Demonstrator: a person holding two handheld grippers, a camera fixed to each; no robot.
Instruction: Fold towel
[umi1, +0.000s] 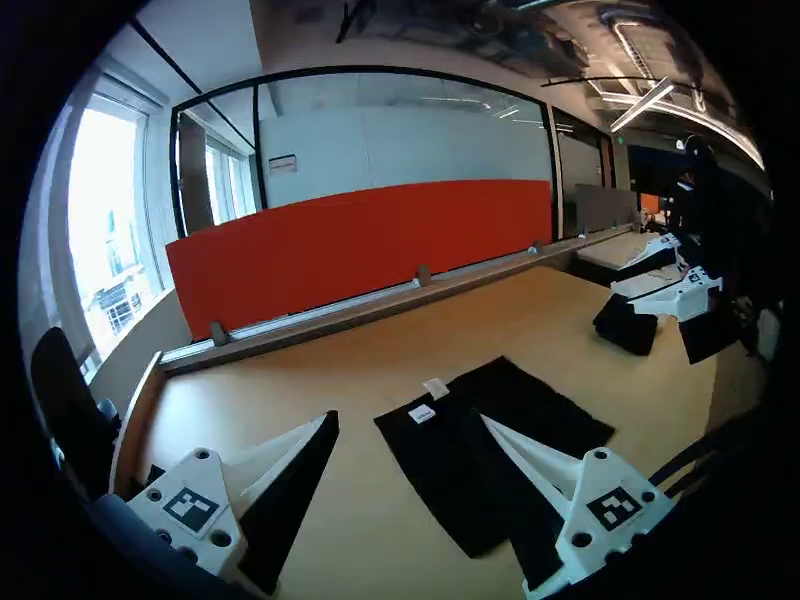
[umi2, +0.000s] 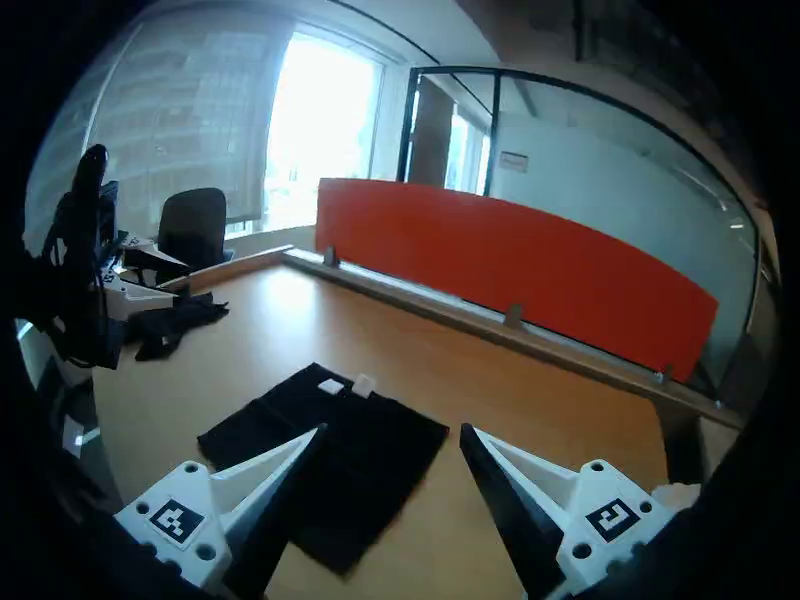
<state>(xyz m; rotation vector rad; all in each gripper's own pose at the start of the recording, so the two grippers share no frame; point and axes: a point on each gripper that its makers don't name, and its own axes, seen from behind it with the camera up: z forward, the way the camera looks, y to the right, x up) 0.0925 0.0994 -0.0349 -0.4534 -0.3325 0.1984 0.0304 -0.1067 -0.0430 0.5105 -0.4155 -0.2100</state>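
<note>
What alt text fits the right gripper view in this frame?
A black towel lies flat on a wooden desk, with the open right gripper poised over its near edge, holding nothing. An orange divider runs along the desk's far side, and a second dark cloth lies bunched at the far left.

This is an office. A long wooden desk (umi1: 400, 360) fills the near part of the room, and a low orange divider (umi1: 380, 245) is clamped along its far edge, as on shared workstations. Behind the divider stands a glass wall (umi1: 400, 130) in black frames, closing off another room. To the left of it are tall windows (umi2: 320, 130), one with a blind (umi2: 180, 120). A black swivel chair (umi2: 192, 225) stands at the desk's far left end. Strip lights (umi1: 640, 105) hang under an open ceiling.
</note>
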